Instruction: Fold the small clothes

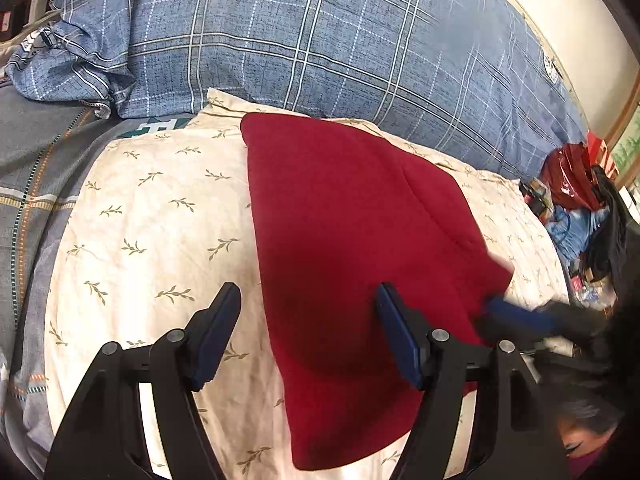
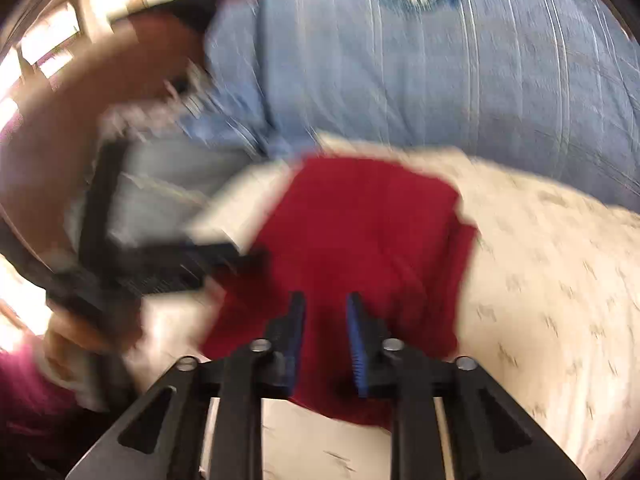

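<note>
Directly below left gripper: red garment.

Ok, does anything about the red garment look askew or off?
The red garment lies flat on the leaf-print cloth, but skewed. In the right wrist view one layer sticks out past the other at its right edge, so the fold edges don't line up.

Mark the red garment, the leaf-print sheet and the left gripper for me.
red garment (image 1: 340, 240), left wrist view, middle of cloth.
leaf-print sheet (image 1: 160, 220), left wrist view, bare part.
left gripper (image 1: 308, 300), left wrist view, midway between fingertips.
</note>
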{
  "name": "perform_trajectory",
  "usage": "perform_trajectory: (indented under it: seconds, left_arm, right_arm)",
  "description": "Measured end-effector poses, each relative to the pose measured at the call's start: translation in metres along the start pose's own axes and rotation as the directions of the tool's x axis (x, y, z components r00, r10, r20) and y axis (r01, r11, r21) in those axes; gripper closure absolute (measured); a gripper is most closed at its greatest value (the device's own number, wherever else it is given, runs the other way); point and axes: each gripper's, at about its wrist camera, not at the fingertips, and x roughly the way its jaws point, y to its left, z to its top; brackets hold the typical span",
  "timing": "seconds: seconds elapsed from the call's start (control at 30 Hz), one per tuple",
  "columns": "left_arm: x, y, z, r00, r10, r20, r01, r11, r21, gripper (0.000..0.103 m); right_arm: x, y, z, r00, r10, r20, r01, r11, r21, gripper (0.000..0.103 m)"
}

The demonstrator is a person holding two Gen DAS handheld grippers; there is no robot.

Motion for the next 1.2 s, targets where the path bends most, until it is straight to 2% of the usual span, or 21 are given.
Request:
perform_trajectory:
  seconds: [0.03,0.07,0.2,0.3,0.4,0.5,0.57,0.6,0.67,0.73,0.83,0.97,1.07,1.13,1.2]
  left_arm:
    - [-0.001,-0.002,0.0,1.0,0.007,0.011,-0.007,1.0,0.008,0.033]
    - [-0.001,-0.004,-0.002,1.0,0.009,0.021,-0.009,1.0,0.016,0.032]
    - [0.004,-0.012,-0.007,0.998,0.032,0.056,-0.036,0.997,0.063,0.028]
    - [0.008,-0.015,-0.011,0.995,0.042,0.086,-0.05,0.994,0.096,0.024]
    - [0.011,-0.018,-0.013,0.993,0.054,0.102,-0.066,0.99,0.122,0.023]
    - [0.012,-0.016,-0.014,0.993,0.05,0.107,-0.063,0.991,0.119,0.021]
    - [0.013,-0.015,-0.014,0.993,0.045,0.11,-0.058,0.991,0.119,0.02]
    - [0.013,-0.015,-0.015,0.992,0.044,0.114,-0.058,0.991,0.121,0.02]
    - [0.013,-0.016,-0.015,0.991,0.044,0.123,-0.06,0.99,0.131,0.02]
    - [0.014,-0.019,-0.015,0.989,0.049,0.14,-0.071,0.985,0.155,0.019]
    - [0.015,-0.021,-0.015,0.986,0.06,0.154,-0.087,0.98,0.177,0.019]
    - [0.013,-0.019,-0.016,0.985,0.067,0.161,-0.094,0.981,0.171,0.019]
    - [0.013,-0.018,-0.017,0.982,0.082,0.171,-0.111,0.98,0.167,0.015]
    - [0.014,-0.019,-0.017,0.98,0.092,0.178,-0.122,0.979,0.164,0.013]
    - [0.014,-0.02,-0.018,0.977,0.099,0.186,-0.131,0.978,0.164,0.012]
  right_arm:
    - [0.011,-0.008,-0.008,0.998,-0.055,-0.024,0.055,0.998,0.009,0.1]
    - [0.018,-0.018,-0.016,0.997,-0.073,-0.03,0.074,0.997,0.03,0.101]
    - [0.009,-0.026,-0.019,1.0,-0.018,0.003,0.018,0.995,0.098,0.101]
    - [-0.006,-0.025,-0.006,1.0,0.008,0.021,-0.011,0.992,0.13,0.093]
    - [-0.017,-0.023,0.016,0.994,-0.015,0.106,0.0,0.99,0.138,0.076]
    - [0.005,-0.022,0.042,0.991,-0.053,0.126,0.037,0.991,0.128,0.076]
    - [0.035,-0.028,0.055,0.995,-0.055,0.084,0.043,0.988,0.145,0.083]
    - [0.047,-0.032,0.058,0.994,-0.085,0.063,0.075,0.986,0.149,0.084]
    - [0.073,-0.044,0.062,0.985,-0.171,0.031,0.165,0.975,0.15,0.096]
    - [0.085,-0.055,0.061,0.982,-0.184,0.032,0.176,0.97,0.168,0.099]
    - [0.079,-0.053,0.062,0.984,-0.176,0.036,0.167,0.971,0.171,0.098]
    - [0.042,-0.042,0.053,0.992,-0.115,0.048,0.105,0.98,0.171,0.087]
    - [0.011,-0.024,0.033,0.995,-0.067,0.079,0.057,0.991,0.124,0.077]
    - [0.004,-0.013,0.016,0.996,-0.057,0.072,0.05,0.994,0.095,0.077]
    - [0.011,-0.01,0.001,0.996,-0.081,0.027,0.079,0.994,0.074,0.078]
